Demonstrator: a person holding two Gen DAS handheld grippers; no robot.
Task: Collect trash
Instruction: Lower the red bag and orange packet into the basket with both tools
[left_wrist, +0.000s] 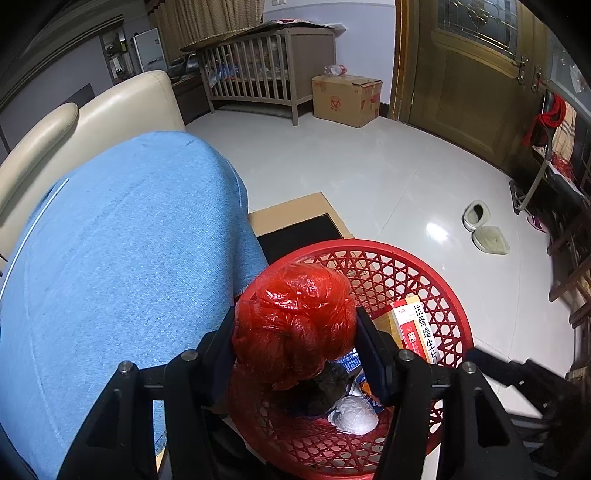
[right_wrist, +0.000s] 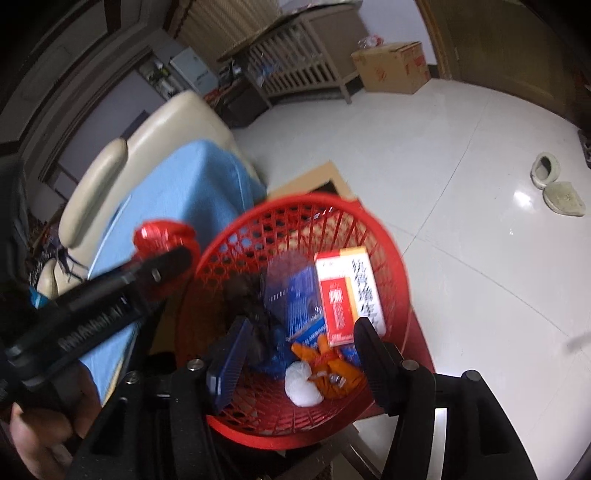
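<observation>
My left gripper (left_wrist: 295, 343) is shut on a crumpled red plastic bag (left_wrist: 295, 306), held over the left rim of a red mesh basket (left_wrist: 454, 306). In the right wrist view that bag (right_wrist: 162, 236) sits just outside the basket (right_wrist: 388, 236), to its left. My right gripper (right_wrist: 303, 350) hangs open above the basket's inside, with nothing pressed between its fingers. In the basket lie a red-and-white medicine box (right_wrist: 343, 291), a white tissue wad (right_wrist: 303, 384), an orange wrapper (right_wrist: 332, 369), blue packaging (right_wrist: 299, 291) and a dark clump (right_wrist: 255, 295).
A blue cloth (left_wrist: 122, 258) covers a cream sofa (left_wrist: 147, 96) on the left. Flat cardboard (left_wrist: 295, 210) lies behind the basket. Two slippers (left_wrist: 484, 229) are on the white tiled floor; a cardboard box (left_wrist: 347, 99) and a crib (left_wrist: 269, 70) stand at the far wall. A hand (right_wrist: 37, 435) holds the left gripper.
</observation>
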